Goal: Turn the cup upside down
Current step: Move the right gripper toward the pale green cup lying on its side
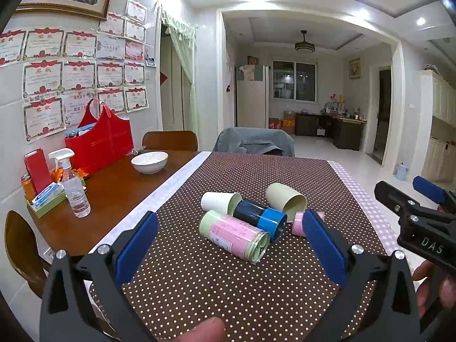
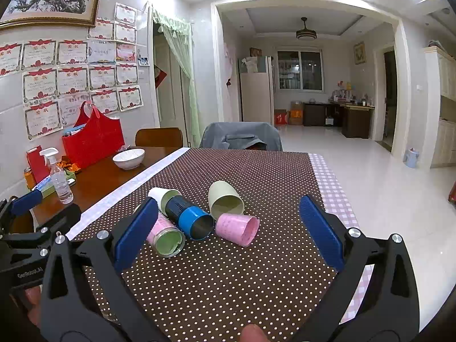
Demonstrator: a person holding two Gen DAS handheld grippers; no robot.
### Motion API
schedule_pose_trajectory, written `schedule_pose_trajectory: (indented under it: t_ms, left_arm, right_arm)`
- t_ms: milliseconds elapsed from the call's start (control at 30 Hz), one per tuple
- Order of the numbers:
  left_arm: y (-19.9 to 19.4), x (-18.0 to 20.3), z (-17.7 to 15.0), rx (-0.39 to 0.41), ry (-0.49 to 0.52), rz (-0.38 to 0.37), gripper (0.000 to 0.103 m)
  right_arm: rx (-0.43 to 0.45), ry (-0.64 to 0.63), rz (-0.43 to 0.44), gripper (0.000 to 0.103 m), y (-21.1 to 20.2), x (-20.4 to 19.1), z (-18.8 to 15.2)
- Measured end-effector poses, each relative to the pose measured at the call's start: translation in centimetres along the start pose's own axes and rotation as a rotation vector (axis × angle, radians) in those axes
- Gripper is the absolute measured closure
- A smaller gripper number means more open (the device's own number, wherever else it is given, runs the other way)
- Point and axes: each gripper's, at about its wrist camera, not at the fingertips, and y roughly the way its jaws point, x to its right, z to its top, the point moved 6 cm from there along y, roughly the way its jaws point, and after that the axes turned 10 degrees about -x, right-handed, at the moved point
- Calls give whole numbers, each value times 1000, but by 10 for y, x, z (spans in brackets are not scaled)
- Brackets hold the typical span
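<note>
Cups, five of them, lie on their sides in a tight cluster on the brown polka-dot cloth (image 2: 216, 285), all toward the middle of the table: a pink cup (image 2: 237, 228) with a matte, slightly speckled wall lies nearest my right side with its mouth turned right; just behind it a pale green cup (image 2: 225, 201) tapers toward its base and shows its open mouth to me; a white cup (image 1: 221, 201) lies at the far left of the group; a dark ribbed tumbler with a bright blue band (image 2: 190, 217) runs diagonally through the middle, touching its neighbours; and a glossy cylinder with a pink floral label and green ends (image 1: 236, 235) lies nearest my left side. I see open cloth all along the near side of the cluster, and more behind it up to the far edge, where a chair draped in grey fabric (image 2: 240, 136) stands. The right edge of the cloth gives way to a pink checked strip (image 2: 332, 191) and then the table's drop to the tiled floor. To the left a white band borders bare wood (image 1: 114, 196) carrying a white bowl (image 1: 149, 162), a clear spray bottle (image 1: 73, 188) and a red bag (image 1: 99, 139). My left gripper (image 1: 232, 248) and right gripper (image 2: 228, 229) both hang short of the cups with blue-padded fingers spread wide, holding nothing
</note>
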Motion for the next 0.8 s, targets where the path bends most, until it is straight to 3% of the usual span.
schedule_pose_trajectory:
  t_ms: [367, 667, 800]
  left_arm:
    - [56, 18, 18, -65, 61, -15, 4]
    - [141, 52, 43, -231, 131, -85, 4]
    - [185, 67, 51, -346, 124, -139, 4]
  right_arm:
    - [-98, -19, 24, 6, 51, 17, 10]
    - [-230, 23, 3, 6, 117, 56, 13]
    - [-287, 29, 8, 6, 146, 72, 18]
